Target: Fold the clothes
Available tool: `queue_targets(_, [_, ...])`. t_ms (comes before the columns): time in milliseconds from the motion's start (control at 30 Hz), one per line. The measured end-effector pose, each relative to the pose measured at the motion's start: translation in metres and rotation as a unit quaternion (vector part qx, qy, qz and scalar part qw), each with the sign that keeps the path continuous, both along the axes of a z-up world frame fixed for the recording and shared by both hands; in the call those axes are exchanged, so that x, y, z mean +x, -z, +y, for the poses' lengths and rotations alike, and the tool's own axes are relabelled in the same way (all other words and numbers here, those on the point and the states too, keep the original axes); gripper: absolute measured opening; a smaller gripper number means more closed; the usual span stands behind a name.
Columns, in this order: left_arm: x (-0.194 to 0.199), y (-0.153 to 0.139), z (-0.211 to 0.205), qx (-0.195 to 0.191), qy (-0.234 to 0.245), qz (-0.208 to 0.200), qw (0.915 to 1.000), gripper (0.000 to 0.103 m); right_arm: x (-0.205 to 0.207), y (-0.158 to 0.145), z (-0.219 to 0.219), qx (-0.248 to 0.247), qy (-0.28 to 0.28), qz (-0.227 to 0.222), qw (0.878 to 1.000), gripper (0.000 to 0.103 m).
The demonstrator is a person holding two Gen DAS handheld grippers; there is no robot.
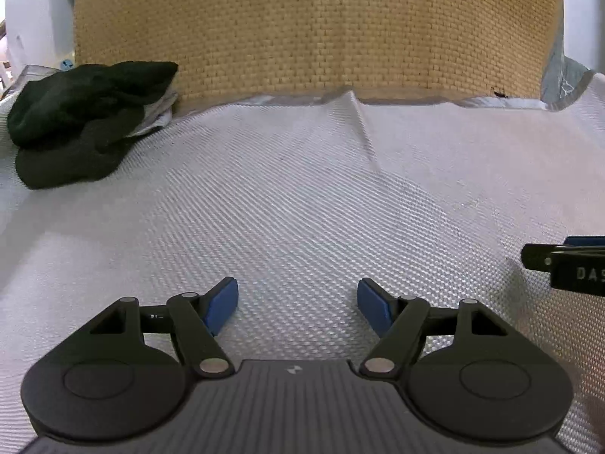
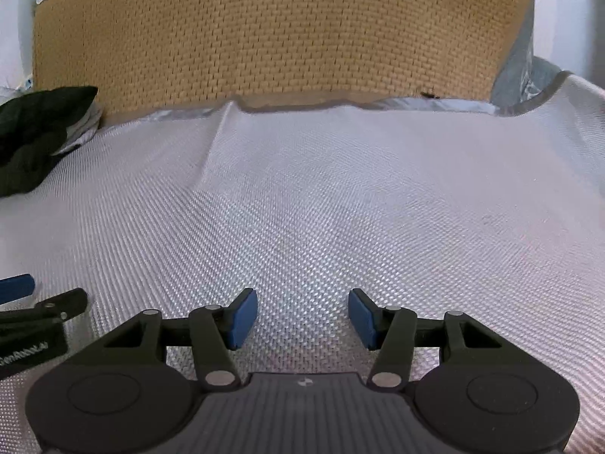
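A pile of dark clothes (image 1: 83,113) lies at the far left of the bed, with a bit of pale cloth (image 1: 159,113) under it; the right wrist view shows the same pile (image 2: 34,132) at its left edge. My left gripper (image 1: 298,304) hovers open over the bare white woven cover (image 1: 302,189), nothing between its blue pads. My right gripper (image 2: 302,316) is also open and empty over the cover (image 2: 321,208). Each gripper shows at the edge of the other's view: the right one (image 1: 567,261), the left one (image 2: 30,302). Both are well short of the clothes.
A tan woven headboard (image 1: 314,30) stands along the far side of the bed. A crease (image 1: 363,128) runs through the cover near it. Crumpled grey sheeting (image 1: 563,83) sits at the far right corner. White walls flank the headboard.
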State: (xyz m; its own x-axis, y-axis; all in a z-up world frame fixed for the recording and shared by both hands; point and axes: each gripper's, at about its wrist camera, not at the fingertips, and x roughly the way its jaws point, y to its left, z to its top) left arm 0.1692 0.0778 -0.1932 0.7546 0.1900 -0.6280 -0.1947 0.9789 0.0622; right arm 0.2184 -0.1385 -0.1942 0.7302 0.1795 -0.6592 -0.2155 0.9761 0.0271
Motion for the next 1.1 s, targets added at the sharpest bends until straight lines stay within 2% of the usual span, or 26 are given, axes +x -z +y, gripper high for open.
queue_targets(400, [-0.01,-0.04,0.001,-0.004,-0.012,-0.024,0.9996,0.073,-0.017,-0.033,0.001,0.0,-0.011,-0.023,1.0,0.057])
queue_targets(700, [-0.026,-0.056,0.002,-0.012,-0.012,-0.031,0.9994,0.073,-0.027,-0.056,-0.002,0.007,-0.006,-0.025,1.0,0.057])
queue_targets(800, [-0.032,-0.059,0.002,-0.019,-0.012,-0.036,0.9991,0.084,-0.033,-0.062,-0.001,0.01,-0.007,-0.028,1.0,0.057])
queue_targets(967, [-0.043,-0.068,0.001,-0.023,-0.013,-0.051,0.9983,0.085,-0.046,-0.076,0.001,0.015,-0.012,-0.048,0.999,0.057])
queue_targets(1100, [-0.049,-0.074,0.002,-0.032,-0.014,-0.06,0.9976,0.092,-0.054,-0.083,0.0,0.023,-0.013,-0.057,0.998,0.06])
